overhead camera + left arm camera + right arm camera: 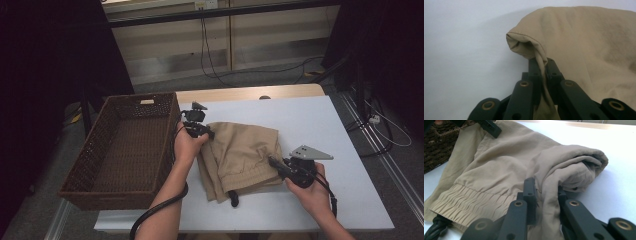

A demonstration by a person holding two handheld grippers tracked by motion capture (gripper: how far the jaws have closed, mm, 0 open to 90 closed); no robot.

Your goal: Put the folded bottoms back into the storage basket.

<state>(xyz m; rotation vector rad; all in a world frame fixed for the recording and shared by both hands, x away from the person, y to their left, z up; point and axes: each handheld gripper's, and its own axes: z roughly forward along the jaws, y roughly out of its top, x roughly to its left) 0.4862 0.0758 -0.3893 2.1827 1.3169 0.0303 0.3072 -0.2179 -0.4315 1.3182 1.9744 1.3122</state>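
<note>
Our left tongs point(209, 133) and right tongs point(272, 162) each pinched a fold of the beige trousers point(245, 150), which lay on the counter point(320, 125) beside the wicker basket point(100, 150). We judged that the thin cloth could slip out during lifting and the fold would open.

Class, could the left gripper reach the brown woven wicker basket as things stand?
Probably yes: the left gripper sits right beside the brown woven wicker basket, nothing between them. But its jaws are shut on the folded tan fabric shorts, which would come along.
</note>
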